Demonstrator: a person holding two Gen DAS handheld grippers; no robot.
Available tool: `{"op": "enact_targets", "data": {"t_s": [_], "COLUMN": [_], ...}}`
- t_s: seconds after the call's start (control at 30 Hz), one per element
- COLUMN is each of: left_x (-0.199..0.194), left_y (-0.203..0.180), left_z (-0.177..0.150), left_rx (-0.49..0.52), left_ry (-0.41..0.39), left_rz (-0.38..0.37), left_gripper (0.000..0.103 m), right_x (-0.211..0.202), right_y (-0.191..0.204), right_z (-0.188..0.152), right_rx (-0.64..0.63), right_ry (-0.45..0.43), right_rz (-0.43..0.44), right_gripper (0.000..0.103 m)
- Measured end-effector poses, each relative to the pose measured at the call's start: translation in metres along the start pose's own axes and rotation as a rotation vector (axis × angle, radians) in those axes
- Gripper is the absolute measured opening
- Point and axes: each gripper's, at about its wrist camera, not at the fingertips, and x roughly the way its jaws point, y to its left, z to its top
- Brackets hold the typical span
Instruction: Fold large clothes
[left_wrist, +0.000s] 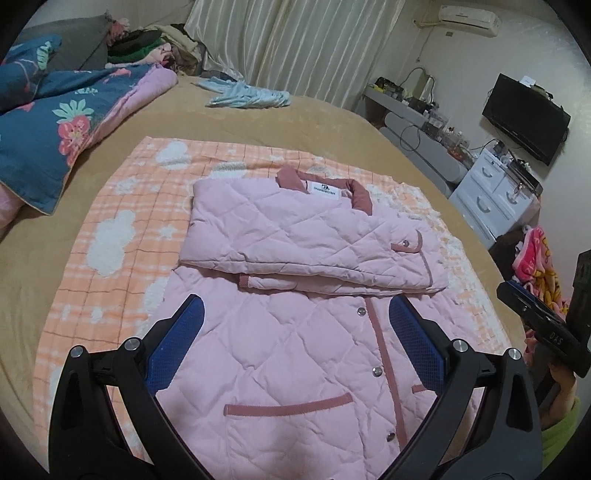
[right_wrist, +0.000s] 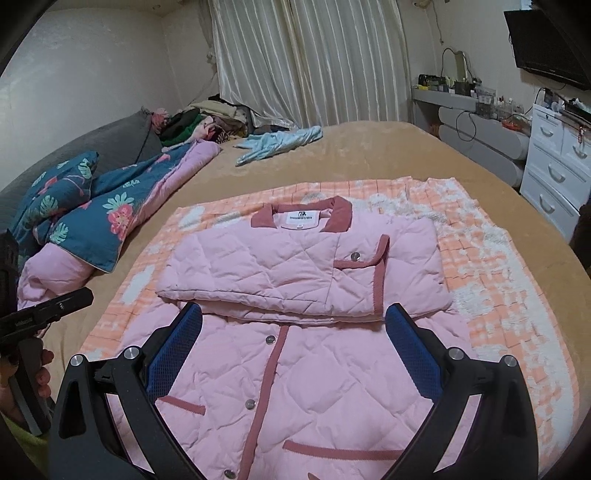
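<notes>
Pink quilted jacket (left_wrist: 295, 325) flat on orange checked blanket (left_wrist: 122, 206) on bed, sleeves folded across chest. Left gripper (left_wrist: 295, 332) and right gripper (right_wrist: 293, 343) both spread wide, empty, above hem half. Only left view catches air conditioner (left_wrist: 469, 16); right view shows bare wall (right_wrist: 92, 74). Tan bedspread (right_wrist: 369, 147) open beyond collar.

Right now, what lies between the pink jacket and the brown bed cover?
An orange checked blanket lies under the pink jacket, over the brown bed cover; both views show it.

Both wrist views hover low and close over the pink quilted jacket (left_wrist: 295, 295) on the bed (left_wrist: 332, 122), facing the curtains (left_wrist: 295, 40); each glimpses the other claw at its edge.
</notes>
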Motion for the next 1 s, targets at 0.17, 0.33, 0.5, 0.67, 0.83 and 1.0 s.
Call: {"op": "enact_targets", "data": {"t_s": [0.17,0.33,0.5,0.67,0.83,1.0], "left_x": [-0.016,-0.029,-0.042,-0.051,-0.058,-0.064], "left_y": [-0.004,-0.007,-0.01,-0.014,-0.019,-0.021], "left_z": [-0.002,-0.006,-0.011,-0.017,-0.026,-0.034], "left_rx": [0.006,0.011,0.021,0.035,0.043,0.05], "left_ry": [-0.02,-0.034,-0.049,-0.059,-0.064,-0.069], "left_rz": [0.0,-0.003,0.0,0.01,0.013,0.016], "left_gripper": [0.094,0.094,0.094,0.094,0.094,0.094], "right_x": [-0.019,-0.037,-0.053,-0.066,-0.075,-0.082], "right_y": [-0.001,-0.003,-0.006,-0.008,-0.012,-0.015], "right_z": [0.001,-0.001,-0.004,-0.009,-0.016,-0.025], "right_rx": [-0.002,0.001,0.002,0.001,0.004,0.009], "right_ry": [-0.025,-0.044,-0.068,-0.083,-0.09,-0.089], "right_rz": [-0.004,-0.006,-0.007,-0.012,-0.017,-0.02], "right_gripper": [0.099,0.099,0.099,0.099,0.099,0.099]}}
